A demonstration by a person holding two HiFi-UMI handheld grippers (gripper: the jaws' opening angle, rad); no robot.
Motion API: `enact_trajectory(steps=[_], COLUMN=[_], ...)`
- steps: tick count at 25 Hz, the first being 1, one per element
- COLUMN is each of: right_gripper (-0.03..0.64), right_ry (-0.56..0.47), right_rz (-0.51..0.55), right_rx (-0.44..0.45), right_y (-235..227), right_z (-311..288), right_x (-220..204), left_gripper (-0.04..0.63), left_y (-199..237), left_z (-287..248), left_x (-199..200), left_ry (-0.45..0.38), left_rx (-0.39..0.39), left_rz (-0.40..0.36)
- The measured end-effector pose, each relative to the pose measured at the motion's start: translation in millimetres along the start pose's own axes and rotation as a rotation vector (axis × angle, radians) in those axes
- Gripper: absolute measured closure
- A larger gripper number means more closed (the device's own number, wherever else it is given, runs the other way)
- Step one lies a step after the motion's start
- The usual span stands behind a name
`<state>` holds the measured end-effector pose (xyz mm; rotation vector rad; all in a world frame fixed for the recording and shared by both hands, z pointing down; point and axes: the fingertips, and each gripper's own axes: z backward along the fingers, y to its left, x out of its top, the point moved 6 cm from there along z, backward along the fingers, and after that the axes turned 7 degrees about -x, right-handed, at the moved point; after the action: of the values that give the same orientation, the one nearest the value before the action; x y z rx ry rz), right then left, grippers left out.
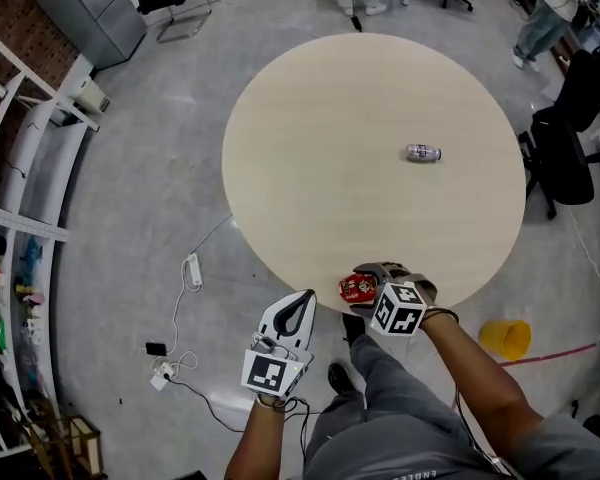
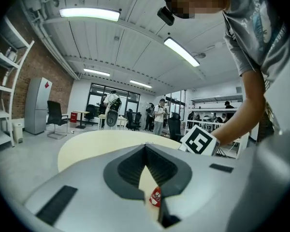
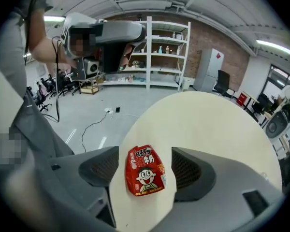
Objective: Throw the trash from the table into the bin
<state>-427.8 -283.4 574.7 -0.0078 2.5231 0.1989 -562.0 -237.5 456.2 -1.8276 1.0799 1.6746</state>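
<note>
At the round table's near edge, the open right gripper straddles the red snack packet, so lower squarely and pinch its middle; the left gripper is closed, empty.

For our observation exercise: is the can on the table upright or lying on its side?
On its side: seen from above, the can shows its long body lying flat across the table.

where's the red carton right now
In the head view the red carton lies at the near edge of the round table, between the open jaws of the right hand-held gripper.
</note>
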Motion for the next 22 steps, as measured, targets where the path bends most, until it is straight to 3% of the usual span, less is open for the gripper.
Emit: enact_trajectory(steps=[7,13,22], right_gripper=[0.299,0.299,0.299], right_ry=[0.081,0.077,0.054], right_rz=[0.093,0.072,0.007], right_rx=[0.071,0.098,0.018], right_y=[1.4,-0.5,-4.5], right_z=[-38.5,-44.4,-34.3], right_x=[-26.6,-28.7,-8.8], left_gripper=[0.561,0.561,0.561], left_y=[9.5,16.4,13.9], left_z=[-17.3,-18.7,-3.6], left_x=[-16.1,-16.7,-3.1], left_ry=[-0.003,0.011,-0.01], left_rx=[0.009,0.022,0.007], left_rz=[0.043,0.049,0.029])
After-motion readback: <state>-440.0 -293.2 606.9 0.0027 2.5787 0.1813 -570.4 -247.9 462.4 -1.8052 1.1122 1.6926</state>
